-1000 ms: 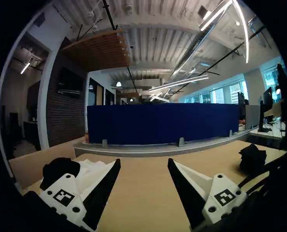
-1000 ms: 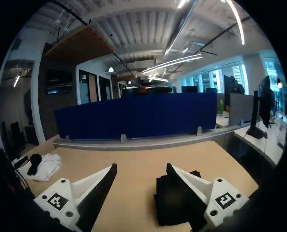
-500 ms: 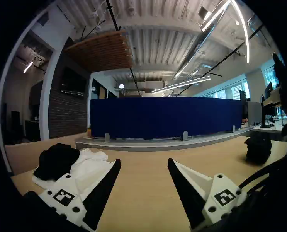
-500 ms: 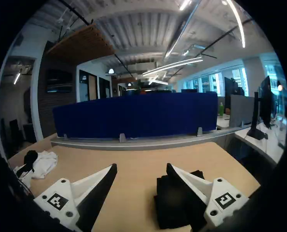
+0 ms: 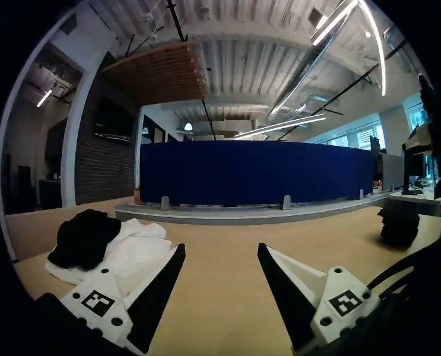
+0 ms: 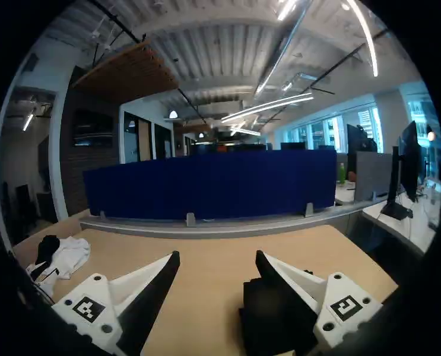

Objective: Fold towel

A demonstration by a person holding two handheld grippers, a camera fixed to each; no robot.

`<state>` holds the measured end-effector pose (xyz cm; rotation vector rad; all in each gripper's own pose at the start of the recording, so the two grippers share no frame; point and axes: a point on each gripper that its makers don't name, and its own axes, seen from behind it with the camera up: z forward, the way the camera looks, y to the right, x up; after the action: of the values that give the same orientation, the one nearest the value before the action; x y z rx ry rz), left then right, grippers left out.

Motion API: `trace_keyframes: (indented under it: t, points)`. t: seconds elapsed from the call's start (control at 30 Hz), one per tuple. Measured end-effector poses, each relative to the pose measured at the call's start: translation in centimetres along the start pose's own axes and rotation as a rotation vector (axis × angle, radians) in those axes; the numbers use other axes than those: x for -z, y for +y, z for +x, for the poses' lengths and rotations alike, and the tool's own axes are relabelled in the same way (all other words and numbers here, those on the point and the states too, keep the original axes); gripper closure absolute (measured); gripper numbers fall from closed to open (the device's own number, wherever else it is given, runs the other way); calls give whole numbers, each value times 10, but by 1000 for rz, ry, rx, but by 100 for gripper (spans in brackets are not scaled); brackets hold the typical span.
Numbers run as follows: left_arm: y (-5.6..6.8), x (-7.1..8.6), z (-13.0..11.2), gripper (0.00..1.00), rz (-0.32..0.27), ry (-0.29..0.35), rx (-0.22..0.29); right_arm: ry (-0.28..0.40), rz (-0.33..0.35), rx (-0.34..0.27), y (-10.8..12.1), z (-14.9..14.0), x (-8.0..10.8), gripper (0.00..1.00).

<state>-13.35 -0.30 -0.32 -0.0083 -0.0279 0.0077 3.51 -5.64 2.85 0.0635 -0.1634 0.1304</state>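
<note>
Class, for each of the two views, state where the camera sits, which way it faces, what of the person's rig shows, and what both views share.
Left gripper view: rides the left claw, low over the table, facing the blue divider; its two open fingers show.
Right gripper view: rides the right claw, over the same table, facing the same divider; its two open fingers show.
Shared: table, divider, white towel at left, and apparently the black stack at right.

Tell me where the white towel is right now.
In the left gripper view the white towel lies crumpled on the wooden table at the picture's left, partly under a black cloth, just beyond the left gripper.
</note>
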Motion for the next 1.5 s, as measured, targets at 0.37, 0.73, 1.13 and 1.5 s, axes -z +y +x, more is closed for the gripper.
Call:
trace_keyframes:
  t: [0.37,0.73,1.13,1.5]
  points:
    - [1,-1,-8,10,4,-28,-4,3,-2,-5,4,2,1,1]
    - [3,-2,-8,10,1,-31,-6,38,-5,10,15,22,5,0]
    - [3,-2,-7,10,1,-31,-6,86,-35,42,40,7,7,1]
    - [3,-2,-7,9,1,-31,-7,100,-75,54,71,-62,4,1]
